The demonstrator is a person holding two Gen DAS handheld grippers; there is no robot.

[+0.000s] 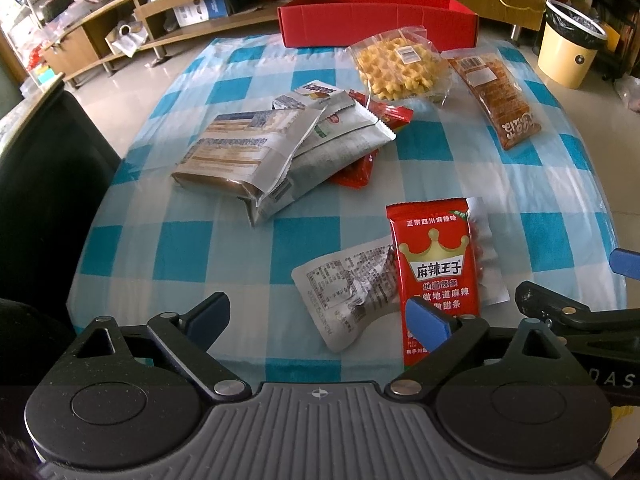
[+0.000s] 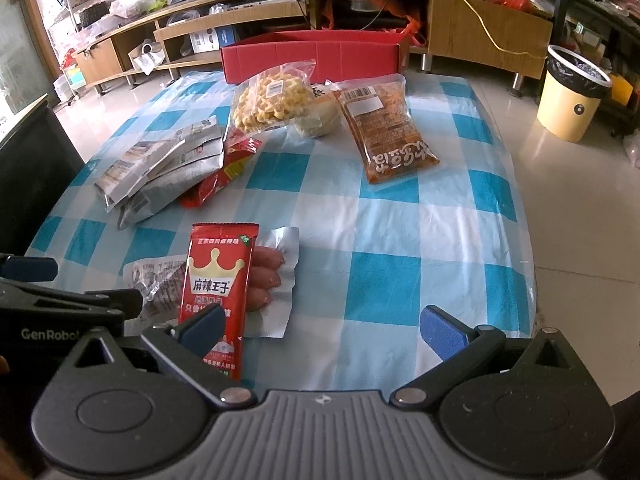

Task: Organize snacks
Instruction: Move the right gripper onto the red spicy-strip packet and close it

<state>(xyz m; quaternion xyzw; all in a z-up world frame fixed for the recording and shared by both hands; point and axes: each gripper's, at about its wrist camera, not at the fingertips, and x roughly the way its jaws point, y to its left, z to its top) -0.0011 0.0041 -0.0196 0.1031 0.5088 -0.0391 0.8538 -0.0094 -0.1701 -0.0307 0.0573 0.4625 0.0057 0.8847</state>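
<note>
Only right wrist shows sausage pack [image 2: 269,276] contents.

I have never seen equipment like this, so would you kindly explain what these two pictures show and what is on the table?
There is no robot here: a person holds a two-finger claw in each hand, and each claw carries a wide-angle camera looking forward along its fingers. One picture comes from the left claw, the other from the right claw. Both claws are open and hold nothing.

They look over a table with a blue checked cloth. Nearest lies a red spicy-strip packet on top of a sausage pack and a crumpled silver wrapper. Farther off are a pile of silver packets, a yellow waffle bag and an orange snack bag. A red box stands at the far edge.
</note>
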